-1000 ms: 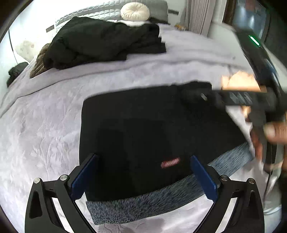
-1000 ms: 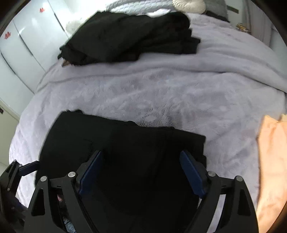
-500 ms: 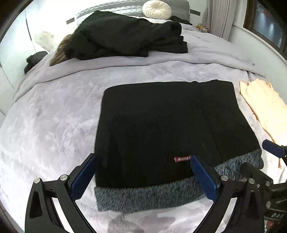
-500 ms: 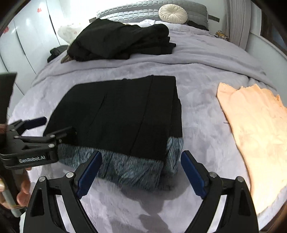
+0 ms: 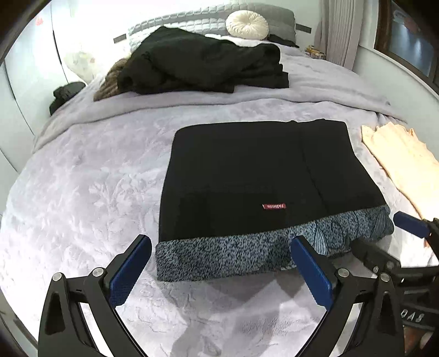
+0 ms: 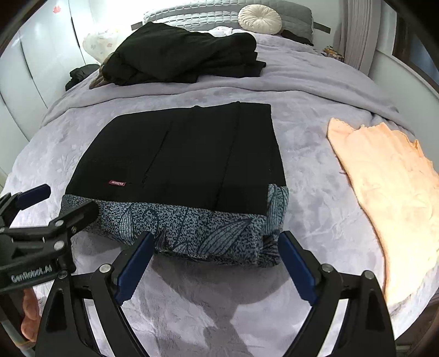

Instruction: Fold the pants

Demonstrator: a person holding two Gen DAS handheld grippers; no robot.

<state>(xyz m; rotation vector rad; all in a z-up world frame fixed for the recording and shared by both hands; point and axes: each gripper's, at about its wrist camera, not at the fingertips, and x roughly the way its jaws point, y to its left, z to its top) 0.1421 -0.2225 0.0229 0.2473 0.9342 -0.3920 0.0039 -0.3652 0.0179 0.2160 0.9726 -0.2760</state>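
- We count one pair of pants (image 5: 263, 175): black, folded into a flat rectangle, lying mid-bed on the lilac bedspread (image 5: 82, 197).
- The near edge of the pants shows a blue-grey speckled band (image 6: 192, 228) with a leaf print.
- One small red label (image 5: 273, 206) on the black fabric; it reads "FASHION", upside down in both views.
- We have two grippers in view. The left gripper (image 5: 219, 263) is spread wide, nothing between its blue pads, hovering just short of the pants' near edge.
- The right gripper (image 6: 216, 261) is likewise wide apart and empty, near the right front corner of the fold, not touching it.
- In the right wrist view, the left gripper's body carries white lettering, "GenRobot.AI" (image 6: 31, 274). In the left wrist view, the other tool shows partial letters only; we can't read them.
- One hand (image 6: 28, 315) partly visible at the lower left of the right wrist view, holding the left tool's handle.
- One peach-coloured cloth (image 6: 384, 186) lies flat to the right of the pants, apart from them.
- One heap of black clothing (image 5: 203, 68) sits farther up the bed, well apart from the pants.
- One round cream cushion (image 5: 247, 23) at the headboard (image 5: 178, 20).
- One small dark item (image 5: 65, 92) off the bed's left edge; can't tell what it is.
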